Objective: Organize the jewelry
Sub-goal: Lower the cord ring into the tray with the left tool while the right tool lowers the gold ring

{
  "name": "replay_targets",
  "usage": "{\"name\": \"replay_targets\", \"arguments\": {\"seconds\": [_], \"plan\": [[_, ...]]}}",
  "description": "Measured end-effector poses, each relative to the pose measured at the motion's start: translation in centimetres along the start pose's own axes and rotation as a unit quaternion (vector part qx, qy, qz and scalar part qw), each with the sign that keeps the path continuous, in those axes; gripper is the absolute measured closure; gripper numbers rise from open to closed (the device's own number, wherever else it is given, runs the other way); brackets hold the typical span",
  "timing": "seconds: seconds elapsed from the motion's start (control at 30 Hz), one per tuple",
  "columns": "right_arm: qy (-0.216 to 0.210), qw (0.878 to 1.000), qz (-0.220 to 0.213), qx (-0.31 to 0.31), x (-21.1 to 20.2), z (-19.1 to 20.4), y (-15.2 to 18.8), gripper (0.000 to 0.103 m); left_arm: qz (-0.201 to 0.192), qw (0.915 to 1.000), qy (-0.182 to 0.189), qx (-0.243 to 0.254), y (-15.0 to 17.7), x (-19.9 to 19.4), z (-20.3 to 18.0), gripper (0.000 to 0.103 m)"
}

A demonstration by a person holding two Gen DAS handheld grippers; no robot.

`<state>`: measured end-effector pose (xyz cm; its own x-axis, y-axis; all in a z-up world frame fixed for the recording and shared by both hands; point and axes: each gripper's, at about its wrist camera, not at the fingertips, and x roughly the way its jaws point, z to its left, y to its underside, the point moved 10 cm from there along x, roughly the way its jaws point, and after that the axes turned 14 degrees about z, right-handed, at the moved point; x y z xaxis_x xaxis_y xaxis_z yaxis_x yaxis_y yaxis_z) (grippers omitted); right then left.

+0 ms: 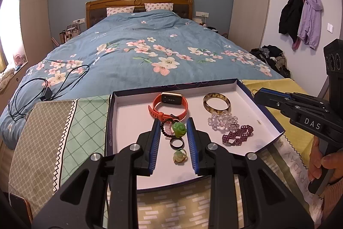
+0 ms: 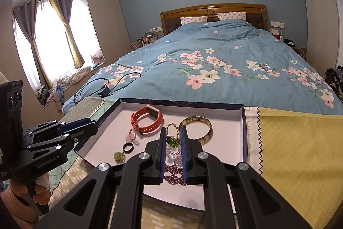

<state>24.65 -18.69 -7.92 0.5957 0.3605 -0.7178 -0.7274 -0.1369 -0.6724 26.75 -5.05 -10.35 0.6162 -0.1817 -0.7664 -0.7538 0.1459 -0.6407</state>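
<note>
Inside tray [image 1: 246, 87]: watch [image 1: 169, 105] strap-loop lengthwise left-right; left tongs [image 1: 174, 123], right tongs [image 2: 172, 132] slightly apart, empty.

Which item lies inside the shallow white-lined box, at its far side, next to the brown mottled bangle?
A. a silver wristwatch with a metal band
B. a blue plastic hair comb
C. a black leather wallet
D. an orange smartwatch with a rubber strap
D: the orange smartwatch with a rubber strap lies at the far side of the shallow white-lined box, left of the brown mottled bangle as the left wrist view shows it.
</note>
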Motion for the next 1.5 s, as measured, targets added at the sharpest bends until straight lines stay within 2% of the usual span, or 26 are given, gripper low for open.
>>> {"name": "replay_targets", "arguments": {"seconds": [0.33, 0.87, 1.5], "plan": [[0.003, 1.0, 0.005, -0.001, 0.4, -0.1, -0.2, 0.092, 0.01, 0.9999, 0.001, -0.005, 0.1, 0.9, 0.3, 0.078], [0.008, 0.999, 0.042, -0.002, 2.9, -0.1, 0.0, 0.092, 0.038, 0.9992, 0.001, -0.009, 0.6, 3.2, 0.3, 0.078], [0.01, 0.998, 0.068, -0.012, 4.6, 0.5, 0.7, 0.092, 0.053, 0.9985, -0.002, -0.011, 1.1, 4.3, 0.5, 0.078]]}}
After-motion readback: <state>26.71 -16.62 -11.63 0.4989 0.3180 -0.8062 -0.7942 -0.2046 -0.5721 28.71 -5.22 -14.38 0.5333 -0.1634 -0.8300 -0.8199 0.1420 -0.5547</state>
